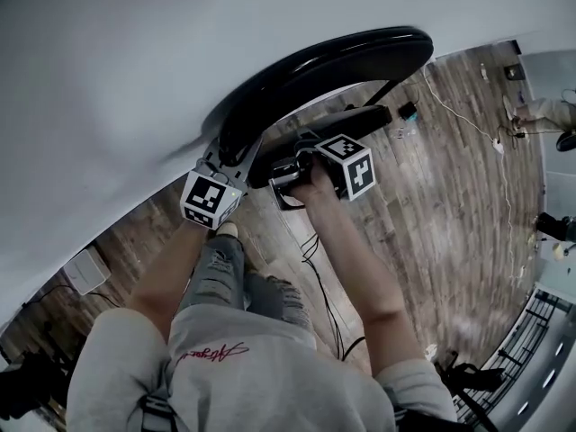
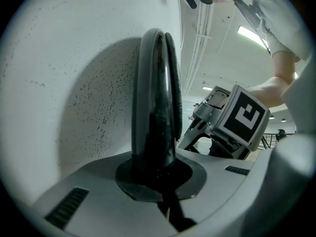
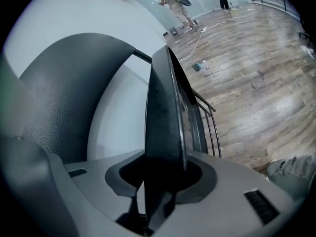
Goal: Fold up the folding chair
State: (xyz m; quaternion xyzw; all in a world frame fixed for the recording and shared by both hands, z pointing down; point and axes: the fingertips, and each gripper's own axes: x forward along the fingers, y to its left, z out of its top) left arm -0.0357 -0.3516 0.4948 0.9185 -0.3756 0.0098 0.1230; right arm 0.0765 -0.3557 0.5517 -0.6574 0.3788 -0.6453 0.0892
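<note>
Folding chair stands on the wooden floor, close against the white wall, directly in front of you.

Left hand-held gripper: you have it at the near end of the curved black backrest. In the left gripper view the jaws are closed down narrow on the rim of the backrest, which rises straight out from between them, with the wall just beside it on the left. The gripper points roughly level.

Right hand-held gripper: you have it on the seat, the lower black panel, just under the backrest. In the right gripper view the jaws are part-way apart and clamped on the edge of the seat. The gripper is tilted downward towards the floor.

In that view the backrest sits to the left of the seat, apart from it, with a strip of wall showing between them. Thin metal rods of the frame run along the seat's right side.

The two grippers are near each other but not touching.
</note>
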